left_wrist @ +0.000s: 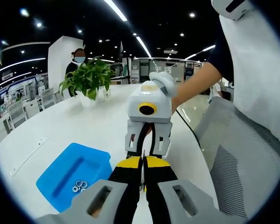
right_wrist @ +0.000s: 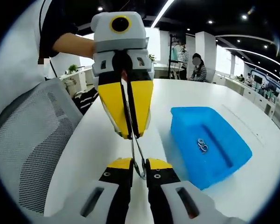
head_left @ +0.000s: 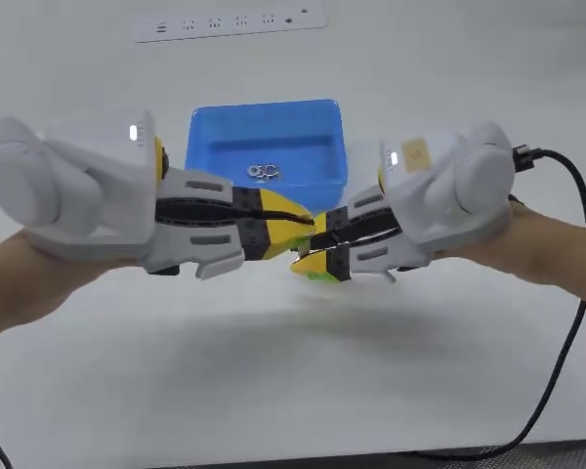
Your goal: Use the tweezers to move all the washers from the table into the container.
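Observation:
My two grippers meet tip to tip above the white table, in front of the blue container (head_left: 264, 109). Thin metal tweezers (right_wrist: 136, 144) run between them. My left gripper (head_left: 309, 219) (left_wrist: 143, 163) is shut on one end of the tweezers, its yellow jaws pressed together. My right gripper (head_left: 313, 246) (right_wrist: 139, 164) is shut on the rounded other end. In the right gripper view the left gripper (right_wrist: 129, 134) points down at me from above. A few steel washers (head_left: 264, 172) (right_wrist: 202, 145) lie clustered on the floor of the container (right_wrist: 214, 123).
A white power strip (head_left: 230, 21) lies at the far table edge. A black cable (head_left: 568, 332) trails off the right gripper to the near edge. A mesh chair (left_wrist: 242, 158) stands beside the table, and a potted plant (left_wrist: 86, 79) sits farther down it.

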{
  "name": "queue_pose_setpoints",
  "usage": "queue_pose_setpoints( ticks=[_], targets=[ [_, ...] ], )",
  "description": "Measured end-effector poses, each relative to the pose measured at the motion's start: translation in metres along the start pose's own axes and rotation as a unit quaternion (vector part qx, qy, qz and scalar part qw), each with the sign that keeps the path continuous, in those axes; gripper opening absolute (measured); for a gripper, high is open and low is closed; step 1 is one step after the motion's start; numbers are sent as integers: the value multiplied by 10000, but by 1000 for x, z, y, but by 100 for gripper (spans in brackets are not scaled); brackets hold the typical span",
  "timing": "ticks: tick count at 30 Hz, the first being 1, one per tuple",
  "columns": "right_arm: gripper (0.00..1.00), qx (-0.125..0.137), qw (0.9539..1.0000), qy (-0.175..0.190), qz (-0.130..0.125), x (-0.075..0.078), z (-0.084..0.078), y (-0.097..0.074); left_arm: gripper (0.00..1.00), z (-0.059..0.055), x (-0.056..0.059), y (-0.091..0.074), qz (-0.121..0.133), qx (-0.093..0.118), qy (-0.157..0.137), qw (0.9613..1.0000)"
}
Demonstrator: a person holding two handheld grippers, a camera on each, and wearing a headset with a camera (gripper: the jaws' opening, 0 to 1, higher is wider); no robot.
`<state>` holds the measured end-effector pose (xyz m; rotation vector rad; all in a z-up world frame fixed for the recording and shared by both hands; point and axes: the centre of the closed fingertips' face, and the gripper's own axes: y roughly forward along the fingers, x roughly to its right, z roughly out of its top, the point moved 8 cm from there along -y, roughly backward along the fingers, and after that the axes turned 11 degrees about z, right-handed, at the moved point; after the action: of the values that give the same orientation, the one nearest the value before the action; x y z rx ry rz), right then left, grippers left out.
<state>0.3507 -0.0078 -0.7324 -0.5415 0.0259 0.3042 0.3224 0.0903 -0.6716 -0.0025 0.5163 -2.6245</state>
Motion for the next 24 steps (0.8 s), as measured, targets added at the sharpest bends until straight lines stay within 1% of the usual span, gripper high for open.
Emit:
queue_pose_setpoints(
  ticks=[2,4,8,12,16,19,20,22,24],
  targets=[
    [12,-6,9999,-22,129,1,0,0,5,0,0,0,-13,8,-14,10000],
    [10,-2,9998,-105,193,1,1,0,4,0,-1,1,0,15,-33,10000],
    [9,99,9992,-229,326,2,-1,-1,5,0,-2,1,28,0,-46,10000],
    [7,127,9989,-314,328,2,0,-1,5,0,-3,1,78,-31,-49,10000],
    [7,156,9989,-292,320,1,1,-1,5,0,-3,0,180,-59,-154,9997],
    [7,163,9989,-277,347,-2,2,1,6,1,0,-2,171,-73,-98,9998],
    [7,169,9989,-262,342,-3,2,1,7,2,2,-4,150,-6,-46,9999],
    [7,180,9991,-232,305,-3,3,1,11,4,4,-6,161,92,-65,9998],
    [7,193,9992,-196,286,-4,3,-1,12,4,5,-8,206,92,-49,9997]
  ],
)
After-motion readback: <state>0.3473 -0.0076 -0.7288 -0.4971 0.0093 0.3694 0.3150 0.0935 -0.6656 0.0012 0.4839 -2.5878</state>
